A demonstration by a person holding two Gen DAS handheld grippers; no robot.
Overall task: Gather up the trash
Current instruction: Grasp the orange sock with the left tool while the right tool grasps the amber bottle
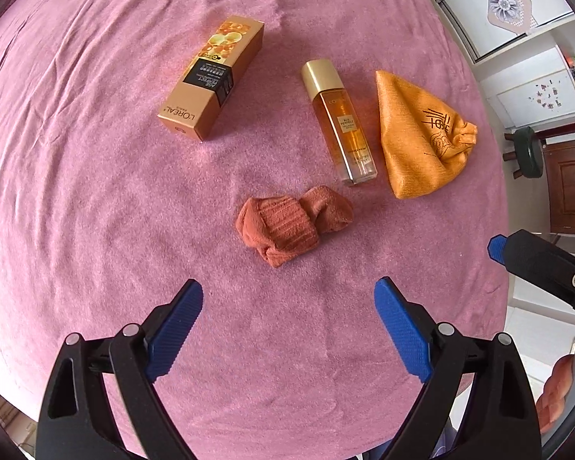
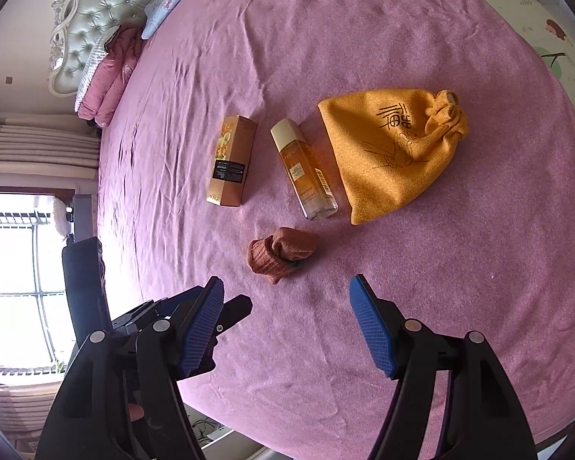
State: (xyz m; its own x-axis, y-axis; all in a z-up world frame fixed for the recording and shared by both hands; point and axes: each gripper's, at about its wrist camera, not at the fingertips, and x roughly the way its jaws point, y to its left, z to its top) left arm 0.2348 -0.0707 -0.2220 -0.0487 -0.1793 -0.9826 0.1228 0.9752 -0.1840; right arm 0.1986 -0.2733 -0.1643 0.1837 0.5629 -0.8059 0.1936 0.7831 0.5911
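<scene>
Four items lie on the pink bedspread (image 1: 96, 191): L'Oreal carton (image 1: 212, 80), glass bottle (image 1: 339, 122) with gold cap, orange drawstring pouch (image 1: 418, 134), rust-brown balled sock (image 1: 293, 226)

Left wrist view: left gripper (image 1: 289, 326) hovers over the near edge of the bed, jaws spread wide, nothing between the blue pads (image 1: 176, 329). Sock sits just ahead of the fingertips, roughly centred between them, not touching. Bottle lies flat beyond the sock, cap pointing away, clear base nearest the sock. Pouch just right of the bottle, knotted mouth facing right, black print on it. Carton lies flat, well left of the bottle, apart from it, logo end nearest the camera. Right gripper's black arm with blue tip enters at the right edge, off the bed side; its opening can't be read from this view

Right wrist view: right gripper (image 2: 287, 326) also wide apart, empty, above the bedspread (image 2: 441, 268). Sock (image 2: 281, 253) ahead of it, nearer the left pad side, no contact. Bottle (image 2: 303, 168) between carton (image 2: 232, 161) and pouch (image 2: 393, 153), gaps on both sides. Part of the left gripper shows behind the left finger at lower left. Tufted headboard (image 2: 92, 27) and pillows (image 2: 111, 73) at top left, bright window (image 2: 15, 287) at left
</scene>
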